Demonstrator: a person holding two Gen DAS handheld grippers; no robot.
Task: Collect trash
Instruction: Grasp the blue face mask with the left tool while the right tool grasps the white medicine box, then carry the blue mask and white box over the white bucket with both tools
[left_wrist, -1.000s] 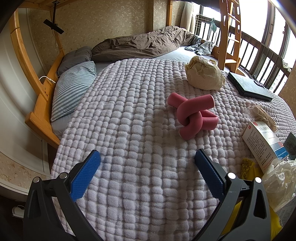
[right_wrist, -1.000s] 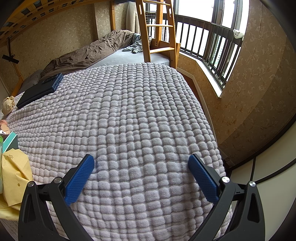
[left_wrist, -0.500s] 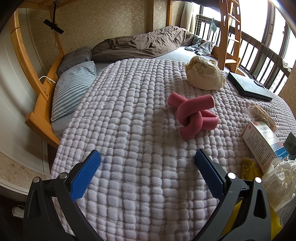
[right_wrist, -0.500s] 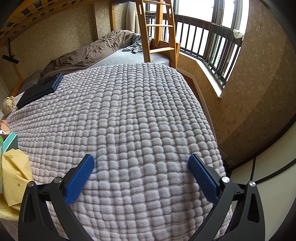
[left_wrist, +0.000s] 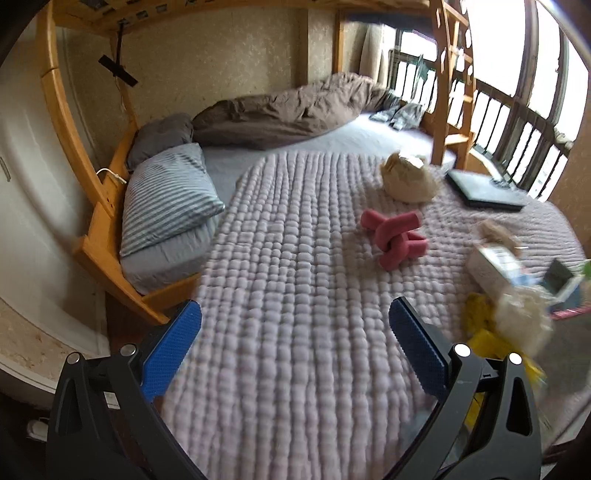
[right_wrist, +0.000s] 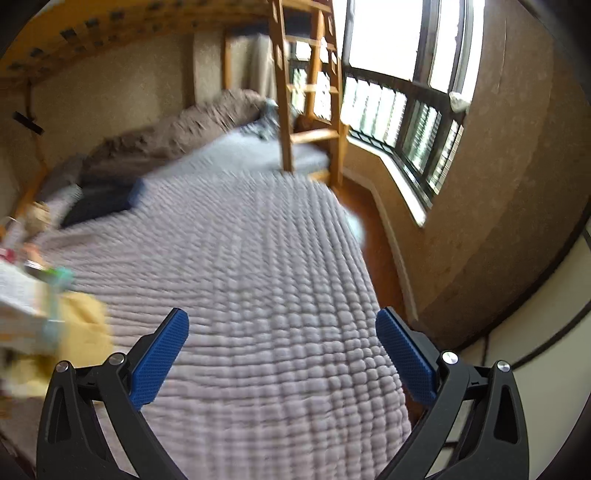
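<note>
My left gripper: jaws wide apart, holding nothing, above the quilted blanket.
My right gripper: jaws also apart, empty.
Trash: crumpled paper ball, yellow wrapper and white carton lie on the blanket to my right, blurred.
Containers: I cannot make out any.

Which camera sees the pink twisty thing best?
The left wrist view. The pink knotted foam tube lies whole and unblocked in the middle of the quilted blanket there, only slightly blurred. The right wrist view does not show it at all.
</note>
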